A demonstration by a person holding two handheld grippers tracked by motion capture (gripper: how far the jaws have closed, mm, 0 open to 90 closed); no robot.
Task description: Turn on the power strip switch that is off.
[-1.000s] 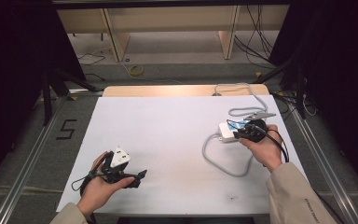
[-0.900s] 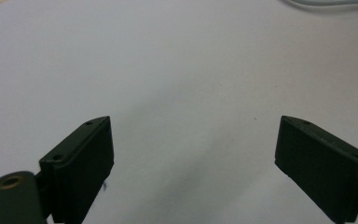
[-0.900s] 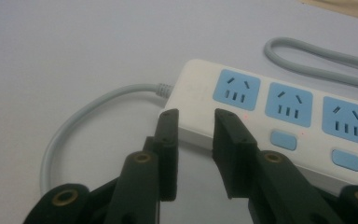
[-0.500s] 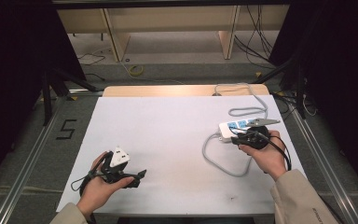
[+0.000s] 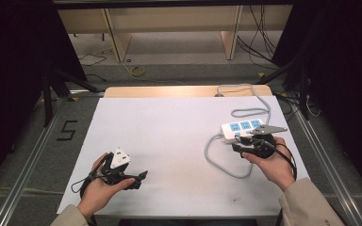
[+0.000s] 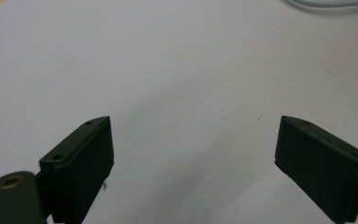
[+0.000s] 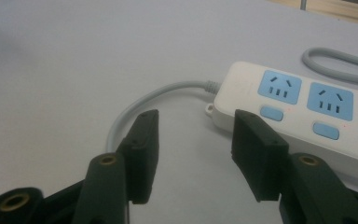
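Power strip: white plastic power strip with pale blue sockets [image 5: 242,128] lies flat on the white table top [image 5: 169,136], on my right side, towards the far edge
Cord: its grey round cord [image 5: 217,160] leaves the strip's near end, loops across the table towards me, and runs off past the far edge
Right gripper: my black two-jaw right gripper [image 7: 193,149] sits just beside the strip's cord end; its jaws have just been opening and stand apart, nothing between them but bare table, the pads pressing on nothing
Left gripper: my black two-jaw left gripper [image 6: 193,163] rests low over bare table at the near left, jaws spread wide, released, well apart from the strip
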